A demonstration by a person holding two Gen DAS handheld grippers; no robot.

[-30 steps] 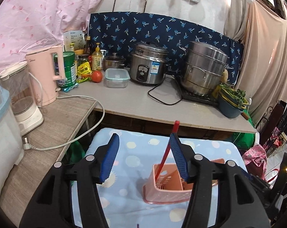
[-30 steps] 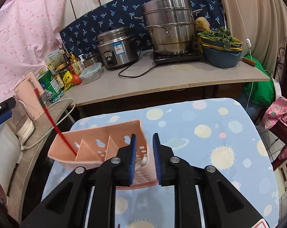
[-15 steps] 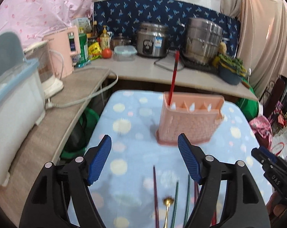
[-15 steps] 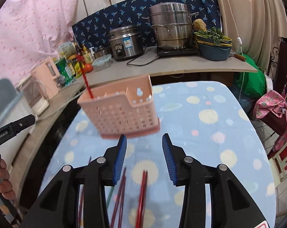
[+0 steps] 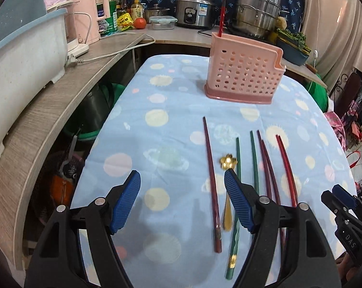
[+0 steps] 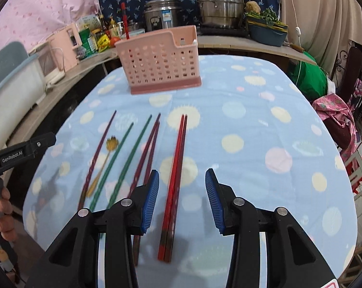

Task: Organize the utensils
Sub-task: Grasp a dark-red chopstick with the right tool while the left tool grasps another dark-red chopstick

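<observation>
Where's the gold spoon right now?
The gold spoon lies on the blue cloth between the leftmost dark chopstick and a green chopstick; in the left wrist view its handle runs under the left gripper's right finger.

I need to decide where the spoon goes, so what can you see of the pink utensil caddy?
The pink utensil caddy looks like plastic, with perforated walls, a darker base and a notched rim. It stands upright on the blue spotted cloth, beyond the loose chopsticks, touched by neither gripper. One red chopstick stands in its left end.
</observation>
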